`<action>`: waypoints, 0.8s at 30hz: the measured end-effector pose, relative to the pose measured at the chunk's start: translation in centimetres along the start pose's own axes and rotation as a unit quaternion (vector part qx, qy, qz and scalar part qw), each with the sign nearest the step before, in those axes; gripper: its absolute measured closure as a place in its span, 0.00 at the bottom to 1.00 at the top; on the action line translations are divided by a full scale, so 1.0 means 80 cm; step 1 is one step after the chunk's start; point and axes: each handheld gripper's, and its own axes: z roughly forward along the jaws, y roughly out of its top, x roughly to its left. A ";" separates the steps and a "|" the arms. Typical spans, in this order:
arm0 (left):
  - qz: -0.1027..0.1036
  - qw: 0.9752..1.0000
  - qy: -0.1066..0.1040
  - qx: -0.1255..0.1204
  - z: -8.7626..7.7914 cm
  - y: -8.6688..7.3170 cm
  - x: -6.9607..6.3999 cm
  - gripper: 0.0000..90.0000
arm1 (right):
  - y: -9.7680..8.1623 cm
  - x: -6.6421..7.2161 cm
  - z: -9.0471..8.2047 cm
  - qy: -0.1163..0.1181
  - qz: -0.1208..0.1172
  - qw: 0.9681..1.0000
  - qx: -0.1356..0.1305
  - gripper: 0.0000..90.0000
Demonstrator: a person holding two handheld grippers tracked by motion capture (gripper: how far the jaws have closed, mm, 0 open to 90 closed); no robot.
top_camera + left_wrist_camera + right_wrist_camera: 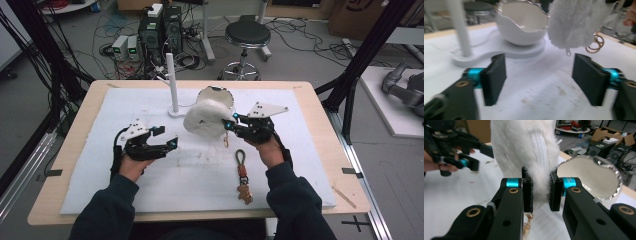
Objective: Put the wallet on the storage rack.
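The right tongs (541, 192) pinch the pouch (206, 119) clear of the worktop (300, 150), beside the bowl (220, 96) — the left tongs (540, 75) gape empty — so lifting looks done, placing remains

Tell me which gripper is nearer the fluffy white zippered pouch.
Right. The right gripper is clamped on the fluffy white zippered pouch; the left gripper is open, apart to its left.
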 end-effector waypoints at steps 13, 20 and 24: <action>-0.029 0.999 0.043 -0.011 -0.029 -0.007 0.043 0.24 | 0.079 -0.040 0.035 -0.028 -0.054 0.998 0.018 0.87; -0.036 0.998 0.043 -0.005 -0.027 -0.010 0.045 0.24 | 0.090 -0.063 0.058 -0.051 -0.075 0.995 0.033 0.87; -0.041 0.998 0.042 -0.004 -0.027 -0.011 0.046 0.24 | 0.084 -0.074 0.065 -0.075 -0.088 0.992 0.043 0.87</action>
